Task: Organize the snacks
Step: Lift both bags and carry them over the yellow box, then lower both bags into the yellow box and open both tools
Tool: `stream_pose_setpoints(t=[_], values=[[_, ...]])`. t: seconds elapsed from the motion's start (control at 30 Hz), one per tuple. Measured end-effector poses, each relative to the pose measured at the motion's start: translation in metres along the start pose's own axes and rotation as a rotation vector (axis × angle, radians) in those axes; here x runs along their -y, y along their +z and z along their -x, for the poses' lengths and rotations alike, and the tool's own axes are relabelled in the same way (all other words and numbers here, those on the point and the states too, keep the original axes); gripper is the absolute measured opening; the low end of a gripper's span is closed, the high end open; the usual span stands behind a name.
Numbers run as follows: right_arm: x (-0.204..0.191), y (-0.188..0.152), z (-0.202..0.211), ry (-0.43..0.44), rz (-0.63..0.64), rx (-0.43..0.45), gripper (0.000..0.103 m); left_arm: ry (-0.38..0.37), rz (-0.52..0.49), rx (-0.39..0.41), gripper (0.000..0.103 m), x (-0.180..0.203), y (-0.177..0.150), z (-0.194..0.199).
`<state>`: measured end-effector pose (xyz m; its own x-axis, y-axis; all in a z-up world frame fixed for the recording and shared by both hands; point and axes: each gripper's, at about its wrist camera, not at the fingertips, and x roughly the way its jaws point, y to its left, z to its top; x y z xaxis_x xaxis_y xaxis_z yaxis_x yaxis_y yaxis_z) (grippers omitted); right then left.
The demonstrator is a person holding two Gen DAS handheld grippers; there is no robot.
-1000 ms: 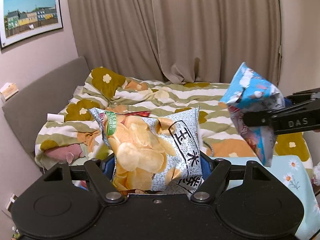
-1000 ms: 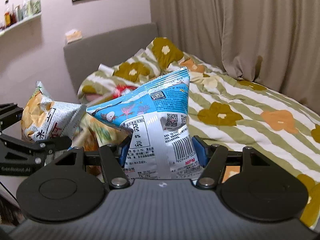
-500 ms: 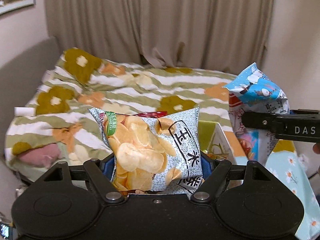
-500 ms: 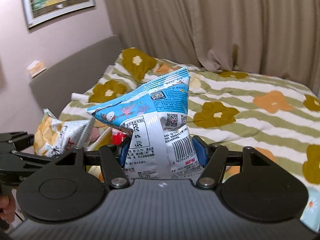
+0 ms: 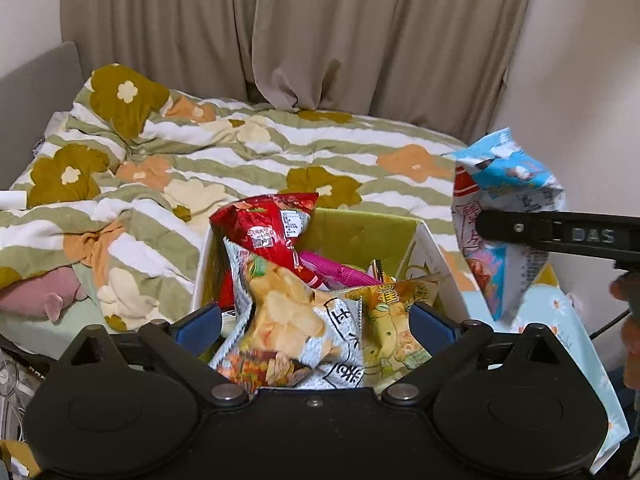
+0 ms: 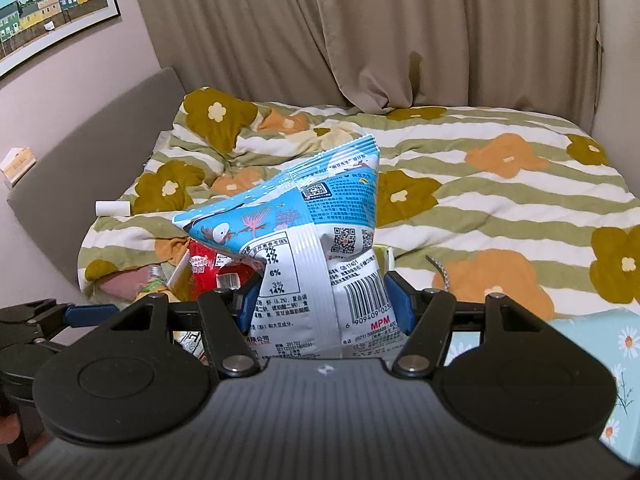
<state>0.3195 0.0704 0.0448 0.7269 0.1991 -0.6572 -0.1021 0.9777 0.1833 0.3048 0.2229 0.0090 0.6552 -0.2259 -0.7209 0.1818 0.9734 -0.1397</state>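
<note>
My left gripper (image 5: 316, 322) is open over a white box (image 5: 438, 252) with a green inside. The potato chip bag (image 5: 292, 320) lies loose in the box between the spread fingers, beside a yellow snack bag (image 5: 390, 316), a red bag (image 5: 272, 226) and a pink packet (image 5: 340, 274). My right gripper (image 6: 322, 300) is shut on a blue-and-white snack bag (image 6: 316, 248) and holds it upright. In the left wrist view that bag (image 5: 508, 200) hangs at the right of the box. The red bag (image 6: 208, 266) shows low left in the right wrist view.
The box stands at the foot of a bed with a green-striped flowered duvet (image 5: 180, 168). Beige curtains (image 5: 320, 32) hang behind. A grey headboard (image 6: 92, 172) is at the left. A light blue daisy cloth (image 6: 604, 344) lies at the right. A pink plush (image 5: 36, 292) lies at the bed's edge.
My left gripper opened and the chip bag dropped into the box. Both grippers moved toward the box; the right still holds the blue bag.
</note>
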Motion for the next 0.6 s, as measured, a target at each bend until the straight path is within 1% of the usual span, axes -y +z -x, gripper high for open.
stream_pose_setpoints(t=[0.1, 0.33, 0.37, 0.4, 0.43, 0.6], values=[[-0.001, 0.005, -0.005, 0.016, 0.004, -0.005, 0.078, 0.017, -0.009, 0.027, 0.103, 0.001, 0.001, 0.01], [-0.017, 0.019, -0.028, 0.055, 0.043, -0.038, 0.079, 0.043, 0.008, 0.047, 0.103, -0.006, 0.007, 0.015], [-0.019, 0.02, -0.033, 0.056, 0.046, -0.046, 0.081, 0.045, 0.008, 0.045, 0.103, -0.008, 0.007, 0.015], [-0.021, 0.02, -0.037, 0.059, 0.043, -0.055, 0.085, 0.047, 0.007, 0.044, 0.103, -0.009, 0.006, 0.015], [-0.023, 0.02, -0.042, 0.059, 0.036, -0.067, 0.102, 0.048, 0.005, 0.042, 0.103, -0.01, 0.005, 0.015], [-0.022, 0.01, -0.05, 0.059, -0.012, -0.07, 0.103, 0.043, -0.012, 0.029, 0.103, -0.015, -0.001, 0.011]])
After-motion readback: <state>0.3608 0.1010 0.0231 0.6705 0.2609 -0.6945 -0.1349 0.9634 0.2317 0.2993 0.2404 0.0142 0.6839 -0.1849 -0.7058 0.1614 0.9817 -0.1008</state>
